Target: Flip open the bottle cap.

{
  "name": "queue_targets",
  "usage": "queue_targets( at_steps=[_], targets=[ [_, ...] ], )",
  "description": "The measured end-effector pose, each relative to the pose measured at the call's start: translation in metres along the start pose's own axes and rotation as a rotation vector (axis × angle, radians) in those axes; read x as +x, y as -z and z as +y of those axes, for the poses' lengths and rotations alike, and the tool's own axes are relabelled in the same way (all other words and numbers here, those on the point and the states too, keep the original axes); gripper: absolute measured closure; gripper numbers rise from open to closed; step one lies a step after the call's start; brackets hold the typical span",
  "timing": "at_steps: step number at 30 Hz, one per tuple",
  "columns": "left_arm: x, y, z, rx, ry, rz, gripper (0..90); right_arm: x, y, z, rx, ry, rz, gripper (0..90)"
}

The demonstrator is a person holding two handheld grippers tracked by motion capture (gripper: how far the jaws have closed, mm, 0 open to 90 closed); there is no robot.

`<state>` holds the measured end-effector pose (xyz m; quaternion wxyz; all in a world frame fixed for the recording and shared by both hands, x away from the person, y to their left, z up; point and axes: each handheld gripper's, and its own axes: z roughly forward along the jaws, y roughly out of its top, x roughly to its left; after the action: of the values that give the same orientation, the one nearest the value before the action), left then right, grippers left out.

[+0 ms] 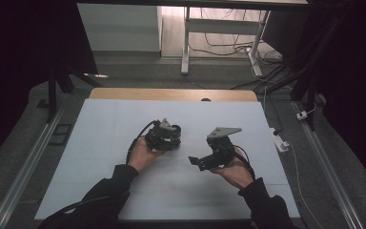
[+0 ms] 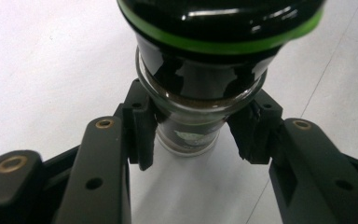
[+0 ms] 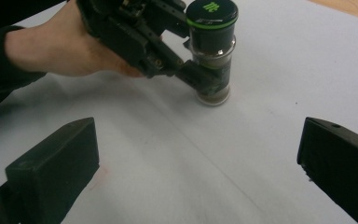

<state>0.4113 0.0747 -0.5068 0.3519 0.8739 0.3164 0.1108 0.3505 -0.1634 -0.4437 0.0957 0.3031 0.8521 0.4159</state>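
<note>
Two grippers over white table (image 1: 100, 143). Left gripper (image 2: 193, 135) clamped on upright spice jar (image 3: 212, 51) below its black lid (image 3: 212, 11), probably steadying it. Right gripper (image 3: 196, 158) spread wide, holding nothing, facing jar.

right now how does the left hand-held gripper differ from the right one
The left hand-held gripper is closed on the spice jar, gripping its glass body below the black, green-ringed cap; the right hand-held gripper is open, jaws wide apart, holding nothing. The left one sits at the jar, while the right one is back from it, pointing toward it. Both are black, hand-held, over the white table.
</note>
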Motion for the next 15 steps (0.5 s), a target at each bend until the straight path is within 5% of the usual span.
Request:
queue_targets(
  at_steps=[15],
  targets=[
    [0.001, 0.000, 0.000, 0.002, -0.003, -0.004, 54.0, -0.008, -0.027, 0.014, 0.011, 0.000, -0.019, 0.0]
  ],
)
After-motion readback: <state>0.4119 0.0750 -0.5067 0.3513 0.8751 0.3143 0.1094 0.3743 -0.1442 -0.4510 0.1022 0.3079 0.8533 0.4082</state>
